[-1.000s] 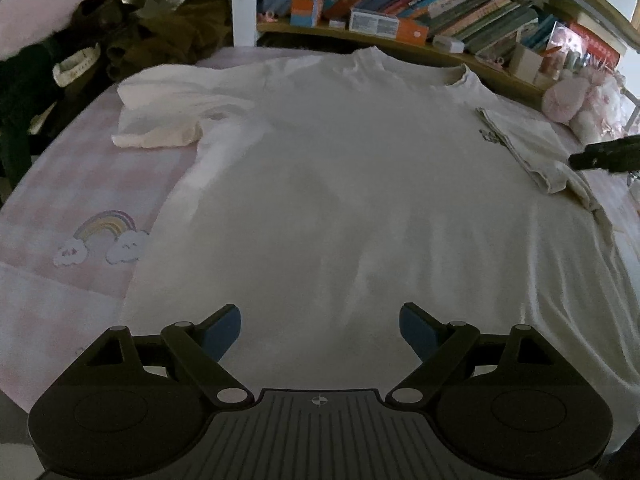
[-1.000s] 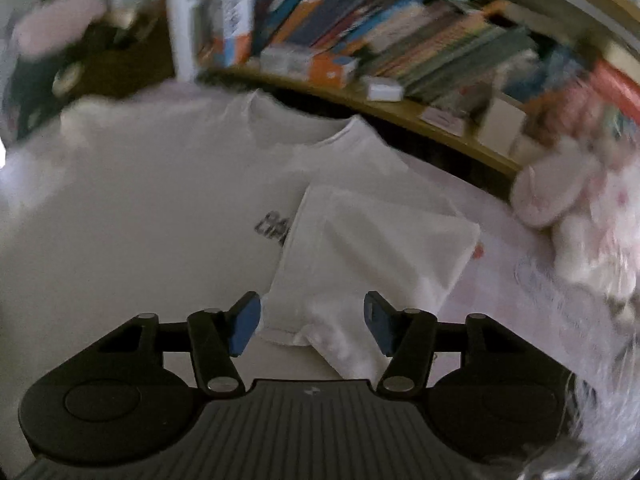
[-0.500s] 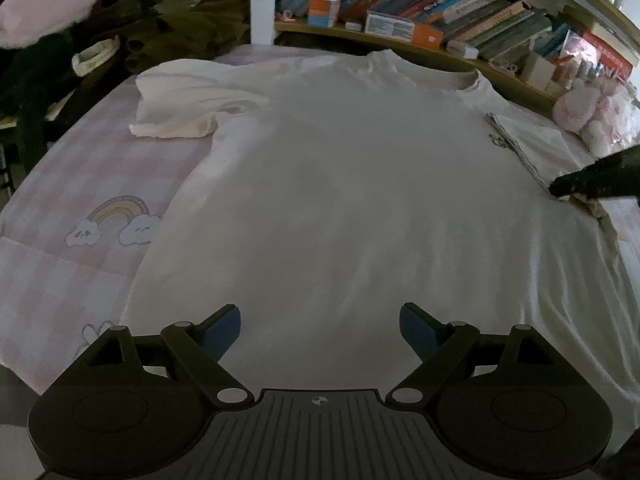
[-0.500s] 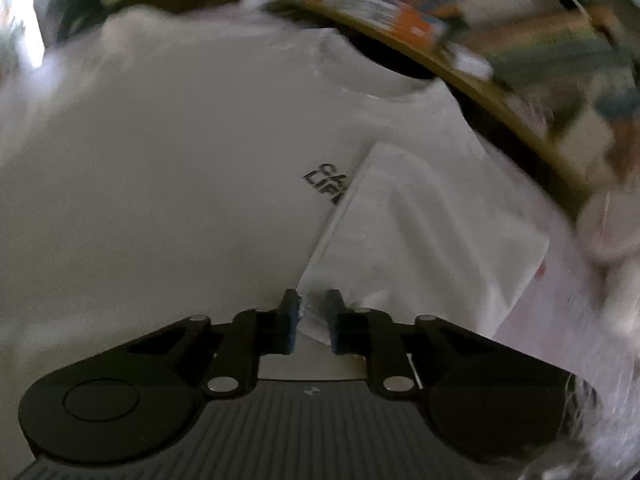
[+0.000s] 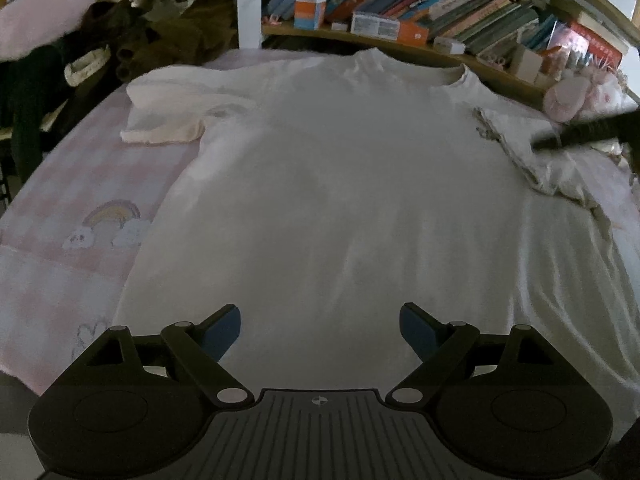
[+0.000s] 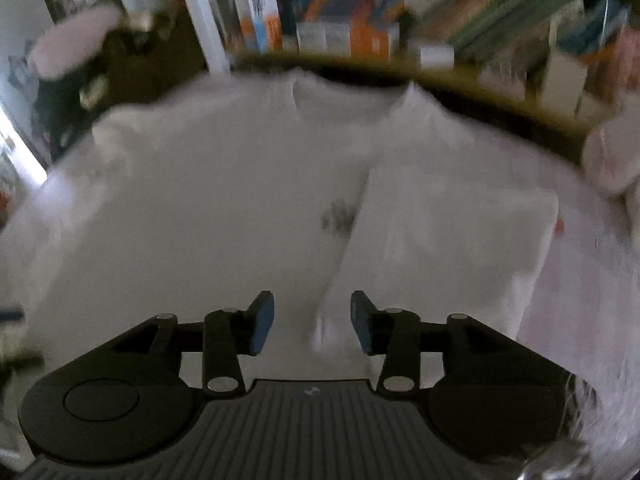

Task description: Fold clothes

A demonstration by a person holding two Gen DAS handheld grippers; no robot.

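Here the white T-shirt (image 5: pixel 340 200) lies flat on the bed (image 5: pixel 60 216), collar far, hem near. Its right sleeve (image 6: pixel 448 240) is folded inward, just ahead of the right tool (image 6: pixel 312 320), whose jaws look partly apart and empty, though blur hinders. The left tool (image 5: pixel 320 328) gapes wide over the near hem, nearer the unfolded left sleeve (image 5: pixel 164 120).

I'm working in a home bedroom: a bed in a pink checked sheet (image 5: pixel 80 168) with a rainbow print (image 5: pixel 114 214) at nine o'clock, a crowded bookshelf (image 5: pixel 440 12) running across twelve, pink plush toys (image 5: pixel 576 94) sitting at two (a child's room, by the look).
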